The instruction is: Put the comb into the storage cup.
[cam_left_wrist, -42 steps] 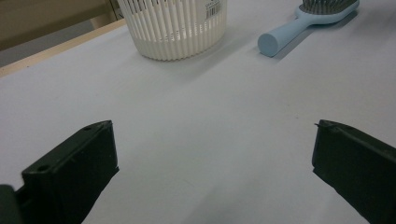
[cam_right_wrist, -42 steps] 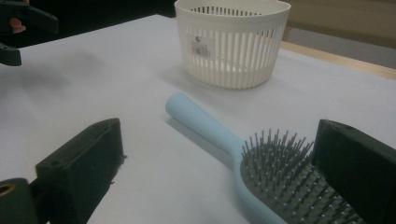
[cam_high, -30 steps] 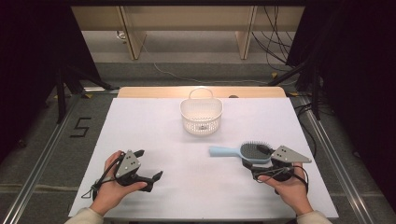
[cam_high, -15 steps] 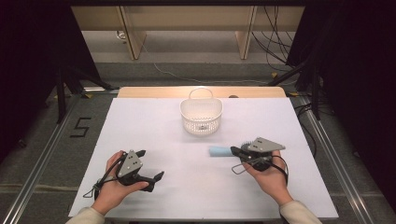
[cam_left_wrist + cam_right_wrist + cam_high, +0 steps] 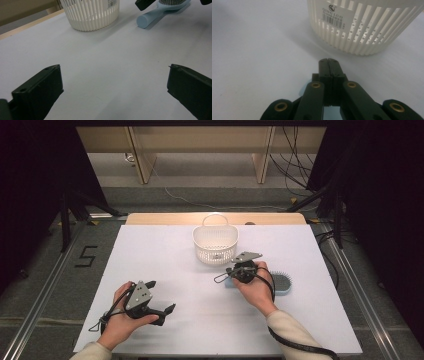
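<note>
Currently the landmark is the white basket (image 5: 215,243), a slatted plastic tub with a thin hoop handle, standing upright on the white tabletop (image 5: 150,250) near its far edge. In the right gripper view its wall shows narrow vertical ribs, small round perforations lower down and a printed barcode label.

Just on the near-right side of the basket lies the hairbrush (image 5: 280,283), pale blue plastic with an oval head of dark bristles and a round-ended cylindrical handle. The handle points toward the basket side; brush and basket are apart, with a bare strip of tabletop between them.

Right gripper (image 5: 220,278): held over the brush's handle, just in front of the basket. Its jaws have just been closing and now stand pressed together, tip to tip. In the right gripper view nothing shows between them, and their joined tip aims at the foot of the basket wall. The person's right hand (image 5: 257,287) and the gripper body cover the handle end of the brush in the high view.

Left gripper (image 5: 161,296): well to the near-left of the basket, resting low on the tabletop in the left hand (image 5: 122,317). Jaws wide apart, with bare tabletop between them. From the left gripper view, basket and brush handle both lie ahead, unobstructed.

Tabletop surface is smooth, matte, uniform white.
</note>
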### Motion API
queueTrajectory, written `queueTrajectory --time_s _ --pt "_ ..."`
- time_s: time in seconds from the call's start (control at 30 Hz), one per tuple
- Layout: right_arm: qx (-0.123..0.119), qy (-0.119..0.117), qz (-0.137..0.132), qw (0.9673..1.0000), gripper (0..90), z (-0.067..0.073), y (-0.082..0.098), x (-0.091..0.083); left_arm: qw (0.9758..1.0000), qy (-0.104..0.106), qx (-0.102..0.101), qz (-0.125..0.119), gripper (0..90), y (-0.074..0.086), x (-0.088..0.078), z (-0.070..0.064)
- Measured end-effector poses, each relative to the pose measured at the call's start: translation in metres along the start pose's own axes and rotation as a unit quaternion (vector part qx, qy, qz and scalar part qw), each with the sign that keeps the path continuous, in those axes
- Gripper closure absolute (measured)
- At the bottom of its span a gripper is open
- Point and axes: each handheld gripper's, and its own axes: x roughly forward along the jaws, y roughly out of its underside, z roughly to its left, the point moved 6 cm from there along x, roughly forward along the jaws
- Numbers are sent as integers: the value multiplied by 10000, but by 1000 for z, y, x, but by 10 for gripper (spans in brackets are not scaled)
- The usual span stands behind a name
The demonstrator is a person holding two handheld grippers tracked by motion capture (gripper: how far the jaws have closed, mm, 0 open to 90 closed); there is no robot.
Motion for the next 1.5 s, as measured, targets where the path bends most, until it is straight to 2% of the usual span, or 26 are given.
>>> queueTrajectory --time_s 0.13,0.17,0.2,0.47,0.67,0.77,0.8,0.87,1.03,1.07,1.1,1.17,1.27,1.33,1.37,1.4,1.5 --pt "77 54 143 9999 900 -3 -1 7 10000 5 -5 -3 0 0 0 0" --pt "56 125 306 9994 900 -6 0 11 10000 10 -1 0 0 0 0 1" --pt "56 139 322 9994 900 -6 0 12 10000 12 -1 1 0 0 0 0" --pt "93 60 596 9982 900 -6 2 18 10000 -8 14 -26 0 0 0 1" --pt "42 80 919 9957 900 -4 5 18 10000 -4 3 -8 0 0 0 1" --pt "-24 -1 1058 9944 900 -2 7 18 10000 0 0 -4 0 0 0 1" --pt "-118 -98 1242 9921 900 1 9 17 10000 -7 2 0 0 0 0 1" --pt "-150 -110 1261 9918 900 1 10 16 10000 -1 -11 -2 0 0 0 1" --pt "-377 -193 1523 9874 900 8 17 11 10000 22 2 -9 0 0 -1 1" --pt "-390 -222 1600 9861 900 11 18 9 10000 17 6 -13 0 0 -1 1" --pt "-508 -289 1680 9841 900 14 20 5 10000 20 8 -17 0 0 -1 1" --pt "-510 -304 1712 9834 900 15 21 4 10000 28 8 -17 0 0 -1 1" --pt "-622 -363 1834 9804 900 20 25 -2 10000 36 12 -15 0 0 -1 0" --pt "-750 -428 1973 9765 900 25 29 -8 10000 44 15 -18 0 0 -1 0" --pt "-750 -428 1973 9765 900 25 29 -8 10000 46 13 -23 0 0 -1 0" --pt "-835 -511 2051 9738 900 29 33 -13 10000 50 16 -18 0 0 -1 0" --pt "-860 -577 2102 9721 900 31 37 -18 10000 64 11 -4 0 1 -1 0"
